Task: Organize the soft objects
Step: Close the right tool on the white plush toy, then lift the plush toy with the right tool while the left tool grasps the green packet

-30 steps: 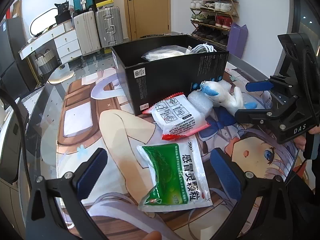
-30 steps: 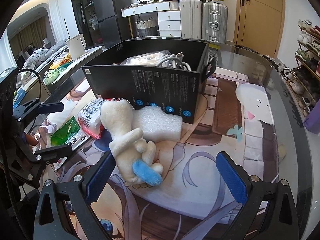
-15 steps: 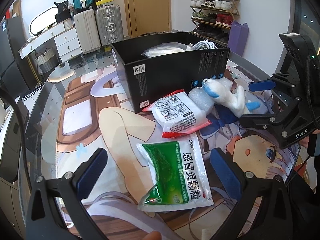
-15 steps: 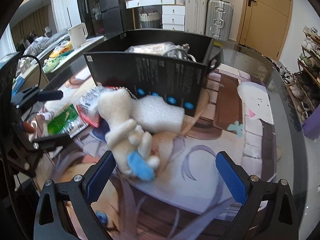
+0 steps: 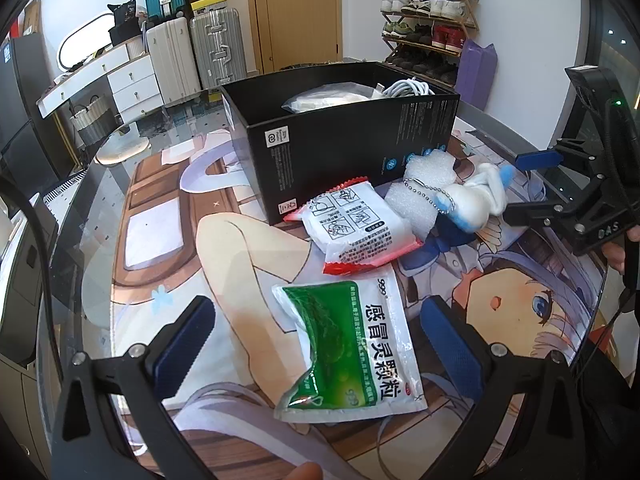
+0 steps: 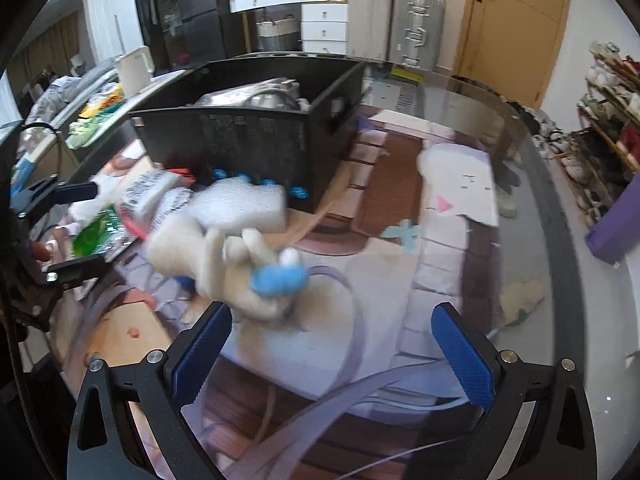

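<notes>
The black box (image 5: pixel 340 148) serves as landmark; it stands on a table mat (image 5: pixel 240 264) printed with an anime figure. Left of the box's near corner the mat lies bare. The left gripper (image 5: pixel 316 344) hangs well in front of the box, its blue-padded jaws spread wide with nothing between them, above a green-and-white sachet (image 5: pixel 352 344) marked "999" and "感冒灵颗粒". Just before the box's near corner, touching it, lies a white packet with red edges (image 5: pixel 356 232) bearing instruction drawings and small print too fine to read. Against the box's front wall, right of that packet, rests a white foam block (image 5: pixel 420 192), and a white plush toy with blue tips (image 5: pixel 472 200) lies on it, a ball chain across both. Inside the box sit a clear bag (image 5: pixel 324 100) and a coiled white cable (image 5: pixel 404 88). Right of the toy, the right gripper (image 6: pixel 328 344) is spread open and empty around the plush; its body reads "DAS". The right wrist view is blurred.
</notes>
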